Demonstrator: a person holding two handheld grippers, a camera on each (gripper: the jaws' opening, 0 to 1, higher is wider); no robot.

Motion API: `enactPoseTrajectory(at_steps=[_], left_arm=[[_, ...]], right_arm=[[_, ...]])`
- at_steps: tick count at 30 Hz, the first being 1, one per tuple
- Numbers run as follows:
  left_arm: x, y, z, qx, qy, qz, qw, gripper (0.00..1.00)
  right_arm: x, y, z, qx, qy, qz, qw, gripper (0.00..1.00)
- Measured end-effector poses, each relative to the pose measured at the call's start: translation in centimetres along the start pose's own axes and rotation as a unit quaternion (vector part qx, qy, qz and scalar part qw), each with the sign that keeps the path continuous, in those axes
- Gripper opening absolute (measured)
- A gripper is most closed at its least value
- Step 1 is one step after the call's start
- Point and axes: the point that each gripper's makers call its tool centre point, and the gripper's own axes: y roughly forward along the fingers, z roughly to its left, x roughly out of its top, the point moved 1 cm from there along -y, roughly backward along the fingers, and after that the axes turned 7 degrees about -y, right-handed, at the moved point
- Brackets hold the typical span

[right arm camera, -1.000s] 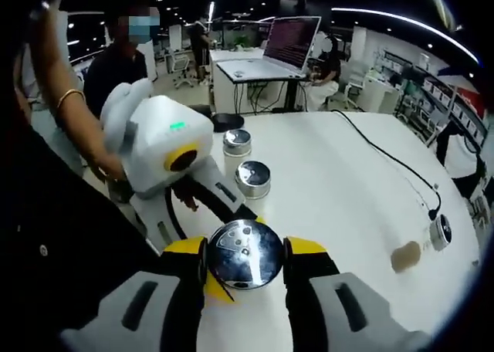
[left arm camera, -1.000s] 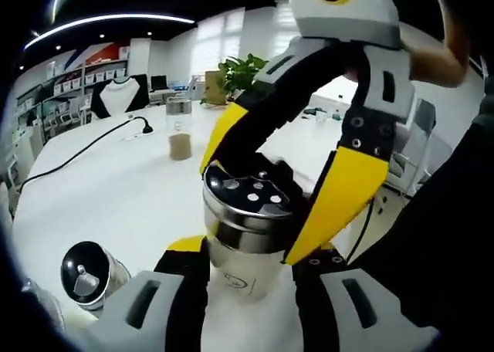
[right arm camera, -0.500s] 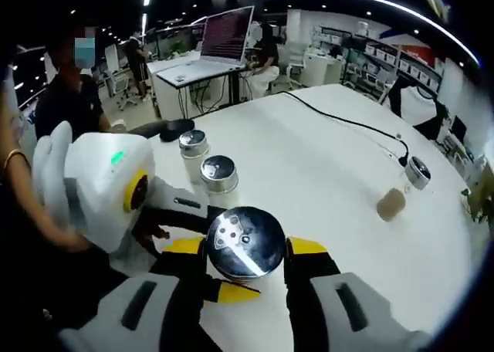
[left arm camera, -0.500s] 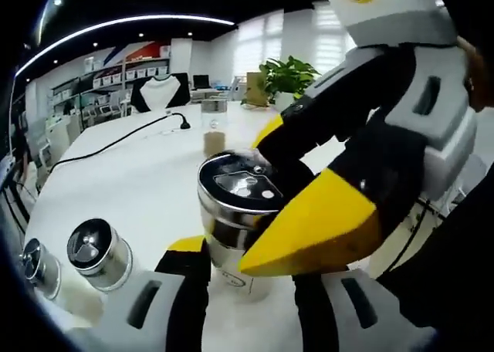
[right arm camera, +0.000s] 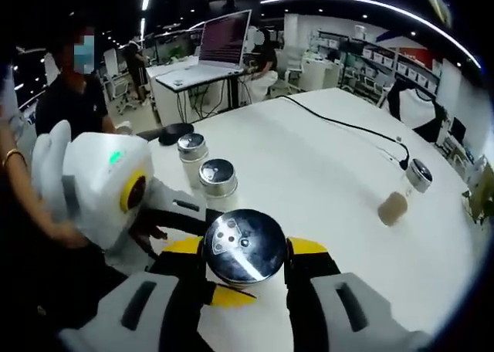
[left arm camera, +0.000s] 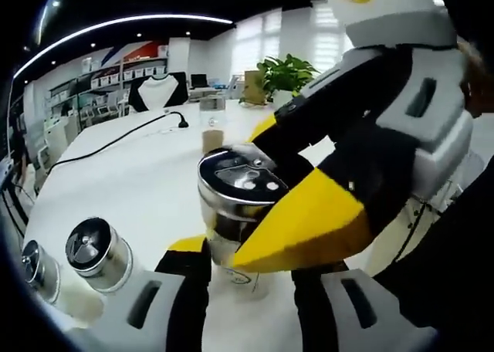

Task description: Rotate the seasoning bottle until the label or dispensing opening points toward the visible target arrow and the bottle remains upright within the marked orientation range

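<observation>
The seasoning bottle (left arm camera: 241, 269) stands upright on the white table (left arm camera: 131, 182); its steel cap (left arm camera: 231, 186) has several holes. My left gripper (left arm camera: 247, 269) is shut on the bottle's pale body, one yellow pad (left arm camera: 189, 245) showing on the left. My right gripper (left arm camera: 272, 184) reaches in from the upper right, its black and yellow jaws closed across the cap. In the right gripper view the cap (right arm camera: 245, 245) sits between the yellow pads (right arm camera: 307, 246) of my right gripper (right arm camera: 245, 248). The left gripper's white housing (right arm camera: 100, 186) is at the left, its jaws passing under the cap.
Two more steel-capped shakers (left arm camera: 94, 250) (left arm camera: 35, 263) stand to the left, also seen as shakers (right arm camera: 218, 178) (right arm camera: 191, 147). A jar with brown contents (right arm camera: 392, 207) and a black cable (right arm camera: 347, 124) lie farther off. A laptop (right arm camera: 224, 39) sits on a desk; a person (right arm camera: 73, 97) stands by.
Over the second my right gripper swung round on the cap, from arching over it to lying across it, and the cap's holes turned with it. In the last half second little has moved.
</observation>
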Motion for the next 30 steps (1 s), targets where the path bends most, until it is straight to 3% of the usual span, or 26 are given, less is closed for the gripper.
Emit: enactPoseTrajectory(at_steps=[5, 9, 13, 17, 19, 21, 26, 30], left_arm=[[-0.1, -0.5, 0.3, -0.016, 0.010, 0.005, 0.9998, 0.43], [0.0, -0.4, -0.1, -0.039, 0.028, 0.010, 0.9988, 0.43], [-0.2, -0.1, -0.2, -0.055, 0.020, 0.013, 0.9982, 0.42], [-0.1, -0.1, -0.3, -0.041, 0.014, 0.009, 0.9990, 0.42], [-0.1, -0.1, -0.2, -0.027, 0.004, 0.007, 0.9996, 0.42], [-0.2, 0.1, -0.1, -0.008, 0.001, 0.010, 0.9999, 0.42], [-0.3, 0.5, 0.2, 0.035, -0.020, 0.017, 0.9990, 0.42], [-0.5, 0.5, 0.2, 0.042, -0.013, 0.024, 0.9987, 0.41]], right_arm=[[0.1, 0.0, 0.1, 0.042, -0.034, -0.005, 0.9985, 0.38], [0.1, 0.0, 0.6, 0.089, -0.090, -0.007, 0.9919, 0.38], [0.1, -0.1, 0.5, 0.093, -0.092, -0.007, 0.9914, 0.39], [0.0, -0.2, 0.5, 0.070, -0.078, -0.003, 0.9944, 0.39], [-0.2, -0.2, 0.3, 0.049, -0.038, -0.004, 0.9981, 0.38], [-0.4, -0.3, 0.1, 0.031, -0.023, -0.003, 0.9992, 0.38], [-0.1, -0.5, -0.1, -0.009, -0.008, -0.017, 0.9998, 0.37], [0.0, -0.4, -0.2, -0.027, 0.004, -0.018, 0.9995, 0.37]])
